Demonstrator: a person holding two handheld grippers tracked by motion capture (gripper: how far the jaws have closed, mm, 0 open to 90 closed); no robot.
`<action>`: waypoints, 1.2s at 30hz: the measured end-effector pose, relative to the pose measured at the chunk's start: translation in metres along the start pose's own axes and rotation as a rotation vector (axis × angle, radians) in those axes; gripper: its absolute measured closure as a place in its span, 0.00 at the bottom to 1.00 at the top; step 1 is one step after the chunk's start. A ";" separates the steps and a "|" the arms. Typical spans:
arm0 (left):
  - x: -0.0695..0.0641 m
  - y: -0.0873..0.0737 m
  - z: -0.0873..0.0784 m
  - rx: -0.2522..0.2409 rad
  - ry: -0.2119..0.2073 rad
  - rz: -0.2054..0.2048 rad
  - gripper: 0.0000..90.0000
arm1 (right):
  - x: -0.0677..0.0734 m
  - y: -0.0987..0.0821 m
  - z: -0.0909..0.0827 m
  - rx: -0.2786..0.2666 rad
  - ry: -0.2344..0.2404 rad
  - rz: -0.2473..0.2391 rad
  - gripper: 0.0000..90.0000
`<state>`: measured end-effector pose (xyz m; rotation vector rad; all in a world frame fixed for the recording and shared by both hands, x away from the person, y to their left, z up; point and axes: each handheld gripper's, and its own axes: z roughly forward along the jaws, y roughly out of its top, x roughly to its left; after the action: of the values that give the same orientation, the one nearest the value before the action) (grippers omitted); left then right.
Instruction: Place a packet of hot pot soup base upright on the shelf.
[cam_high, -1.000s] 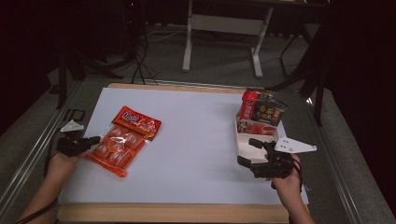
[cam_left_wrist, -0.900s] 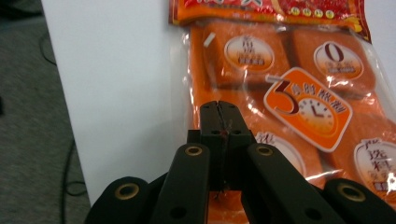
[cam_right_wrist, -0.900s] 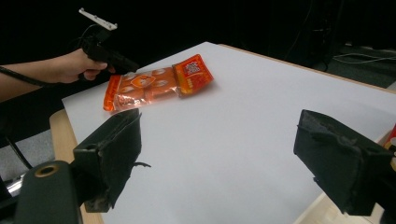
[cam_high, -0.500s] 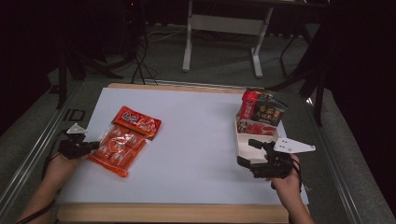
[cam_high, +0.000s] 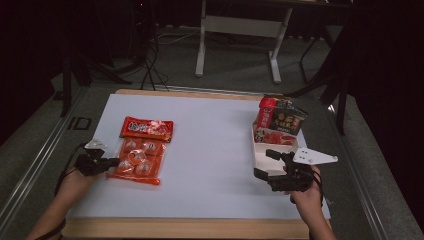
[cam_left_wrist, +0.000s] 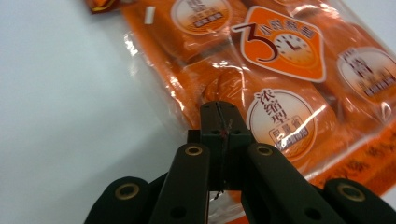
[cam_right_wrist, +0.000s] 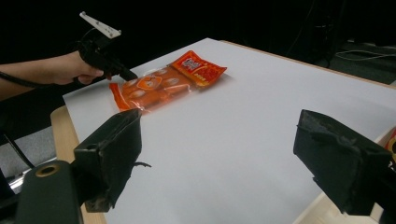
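An orange bag of wrapped snacks (cam_high: 137, 160) (cam_left_wrist: 280, 70) (cam_right_wrist: 149, 91) lies flat at the left of the white table (cam_high: 210, 150). A smaller red pack (cam_high: 146, 129) (cam_right_wrist: 198, 67) sits at its far end. My left gripper (cam_high: 114, 161) (cam_left_wrist: 218, 109) (cam_right_wrist: 130, 74) is shut, with its tips resting on the bag's left edge. I cannot tell whether any film is pinched between the jaws. My right gripper (cam_high: 265, 164) (cam_right_wrist: 229, 144) hovers open at the right, next to a white tray (cam_high: 260, 150), with nothing between its jaws.
The tray holds upright red and dark snack packs (cam_high: 280, 120) at the table's right edge. A wooden rim (cam_high: 190, 227) runs along the near side. Beyond the table, a desk frame (cam_high: 237, 30) stands on the grey floor.
My left gripper has moved right, and the orange bag has shifted right and turned squarer to the table with it. The right gripper has stayed put.
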<state>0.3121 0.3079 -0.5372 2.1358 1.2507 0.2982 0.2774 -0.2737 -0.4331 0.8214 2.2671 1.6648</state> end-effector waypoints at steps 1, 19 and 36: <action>-0.002 0.001 0.001 0.002 -0.013 0.002 1.00 | 0.000 0.000 0.000 0.001 0.000 -0.001 0.17; 0.011 0.030 0.016 -0.068 0.071 -0.090 1.00 | -0.001 -0.001 -0.003 -0.002 -0.002 0.004 0.17; 0.007 0.050 0.042 -0.038 0.086 -0.079 1.00 | 0.000 -0.001 0.000 0.006 0.005 0.002 0.17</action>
<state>0.3713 0.2794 -0.5388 2.0547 1.3635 0.3811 0.2770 -0.2741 -0.4343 0.8215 2.2767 1.6636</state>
